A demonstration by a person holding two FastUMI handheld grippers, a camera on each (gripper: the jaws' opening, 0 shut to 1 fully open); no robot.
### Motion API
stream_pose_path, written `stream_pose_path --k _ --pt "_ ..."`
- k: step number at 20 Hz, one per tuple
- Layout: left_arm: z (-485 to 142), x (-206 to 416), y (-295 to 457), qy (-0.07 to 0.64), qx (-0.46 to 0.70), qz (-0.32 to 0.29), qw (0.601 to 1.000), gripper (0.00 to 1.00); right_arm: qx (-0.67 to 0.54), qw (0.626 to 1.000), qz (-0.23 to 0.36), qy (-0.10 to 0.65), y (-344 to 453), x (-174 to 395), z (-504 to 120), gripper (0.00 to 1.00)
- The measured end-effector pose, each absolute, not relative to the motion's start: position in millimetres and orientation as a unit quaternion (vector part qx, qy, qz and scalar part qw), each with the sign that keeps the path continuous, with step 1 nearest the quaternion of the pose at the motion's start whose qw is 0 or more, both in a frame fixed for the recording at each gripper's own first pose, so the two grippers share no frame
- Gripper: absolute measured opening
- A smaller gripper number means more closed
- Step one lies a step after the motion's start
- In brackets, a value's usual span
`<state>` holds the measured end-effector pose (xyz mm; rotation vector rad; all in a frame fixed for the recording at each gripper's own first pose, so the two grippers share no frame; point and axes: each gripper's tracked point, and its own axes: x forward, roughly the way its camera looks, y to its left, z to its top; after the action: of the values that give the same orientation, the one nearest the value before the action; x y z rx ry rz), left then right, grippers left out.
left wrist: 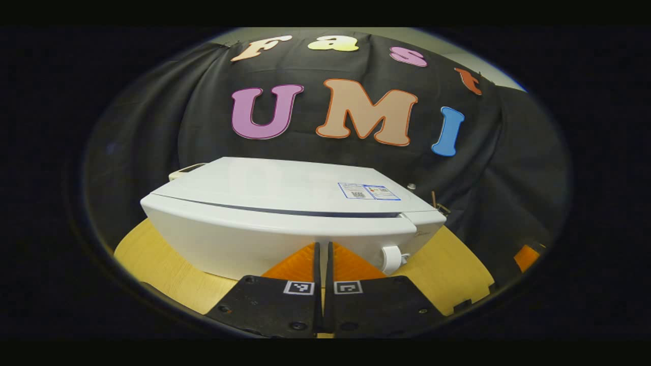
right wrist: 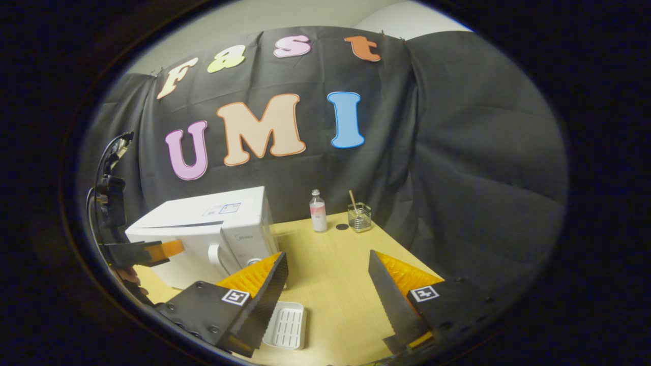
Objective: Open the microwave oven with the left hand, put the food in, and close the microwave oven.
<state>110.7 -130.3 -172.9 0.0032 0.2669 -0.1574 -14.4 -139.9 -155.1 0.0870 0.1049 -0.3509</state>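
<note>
The white microwave (left wrist: pixel 285 213) stands on the wooden table (left wrist: pixel 152 259) with its door closed and a white handle (left wrist: pixel 391 258) at the door's right end. My left gripper (left wrist: pixel 323 246) is shut with nothing between its fingers, right in front of the door. In the right gripper view the microwave (right wrist: pixel 203 234) is at the left, and the left gripper (right wrist: pixel 173 249), held by a hand, points at its front. My right gripper (right wrist: pixel 328 269) hangs open and empty above the table. A white ribbed tray (right wrist: pixel 287 325) lies below its left finger (right wrist: pixel 269 284).
At the back of the table (right wrist: pixel 330 254) stand a small clear bottle (right wrist: pixel 318 211), a glass cup with a stick in it (right wrist: pixel 359 217) and a small dark disc (right wrist: pixel 342 226). Black cloth closes off the back and right sides.
</note>
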Motion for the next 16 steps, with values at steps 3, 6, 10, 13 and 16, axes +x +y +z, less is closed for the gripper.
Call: stream_pose_path --k 3,6,10,13,16 --pt "-173.4 110.8 -131.1 0.132 -0.005 -0.077 0.988 0.0 0.044 0.982 -0.174 0.055 -140.4 -11.1 -156.7 0.92" --pt "-172.9 111.5 -130.7 0.13 -0.004 -0.074 0.989 0.0 0.047 0.982 -0.173 0.058 -140.0 -8.1 -158.3 0.92" --pt "-171.3 113.2 -129.1 0.125 0.004 -0.069 0.99 0.02 0.042 0.983 -0.169 0.061 -137.0 -3.6 -159.8 0.92" --pt "-170.6 114.5 -128.8 0.123 0.0 -0.069 0.99 0.02 0.039 0.982 -0.171 0.062 -137.9 -2.5 -160.5 0.92" --pt "-171.1 114.6 -128.5 0.122 -0.003 -0.069 0.99 0.0 0.037 0.982 -0.176 0.062 -141.2 -2.9 -160.1 0.92"
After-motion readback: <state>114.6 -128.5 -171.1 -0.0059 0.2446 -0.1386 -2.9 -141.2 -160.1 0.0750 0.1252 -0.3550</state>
